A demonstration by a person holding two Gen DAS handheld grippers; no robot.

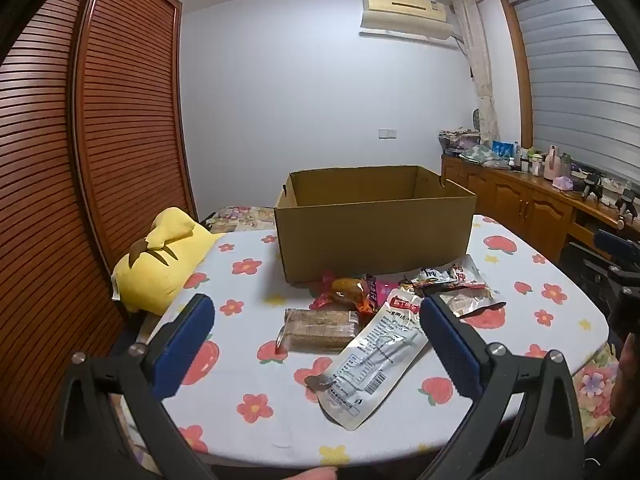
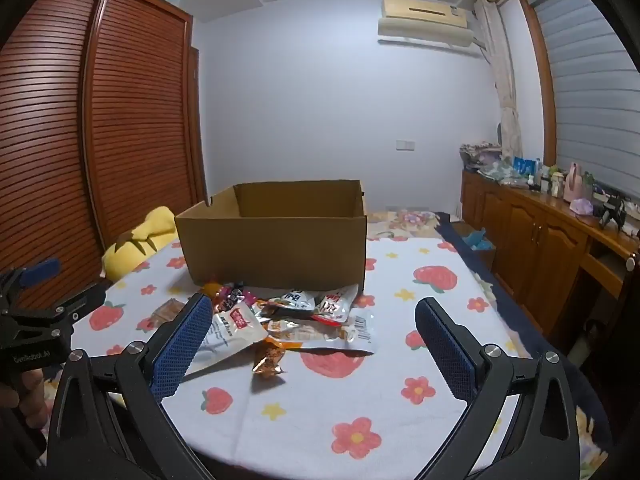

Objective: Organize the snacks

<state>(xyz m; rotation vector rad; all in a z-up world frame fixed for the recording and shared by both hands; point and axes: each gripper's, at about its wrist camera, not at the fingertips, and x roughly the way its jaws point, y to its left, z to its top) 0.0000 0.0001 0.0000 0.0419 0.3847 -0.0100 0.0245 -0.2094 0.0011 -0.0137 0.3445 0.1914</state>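
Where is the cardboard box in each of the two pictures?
Left wrist view: the box stands just right of centre, behind the snacks.
Right wrist view: the box stands left of centre, behind the same snacks.
Shared landmark: the yellow plush left of the box.

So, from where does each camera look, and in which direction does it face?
Left wrist view: sits on the left gripper, faces forward and slightly down across the floral table to the cardboard box; both open fingers show, the right gripper at the right edge.
Right wrist view: sits on the right gripper, same direction, further right; both open fingers show, the left gripper and a hand at the left edge.
Shared: box, snack pile, yellow plush, wardrobe, air conditioner.
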